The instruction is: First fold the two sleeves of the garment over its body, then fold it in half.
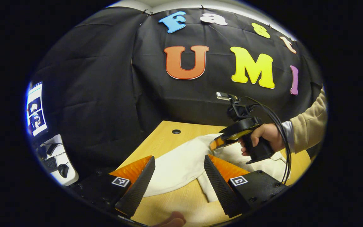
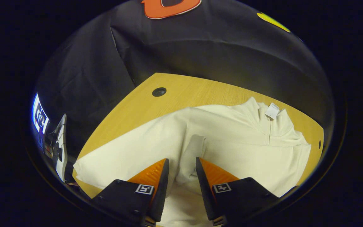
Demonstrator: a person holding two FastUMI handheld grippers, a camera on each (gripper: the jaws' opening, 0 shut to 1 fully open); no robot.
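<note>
- Wooden table (image 2: 181,91) against black booth cloth; cream garment (image 2: 238,148) spread on it, collar at far edge.
- Left gripper (image 1: 178,176): fingers wide apart, above a sleeve (image 1: 175,167).
- Right gripper (image 2: 181,179): narrower gap, cloth fold between fingers; contact possibly not made.

no readable text, garment tag (image 2: 272,110) blank

The left gripper (image 1: 179,164) is held with its jaws spread wide, nothing between them. The right gripper (image 2: 181,164) has its jaws parted narrowly, pointing downward. In the left gripper view, a hand (image 1: 265,136) grips the right gripper's handle from the right, sleeve (image 1: 307,126) covering the forearm.
</note>
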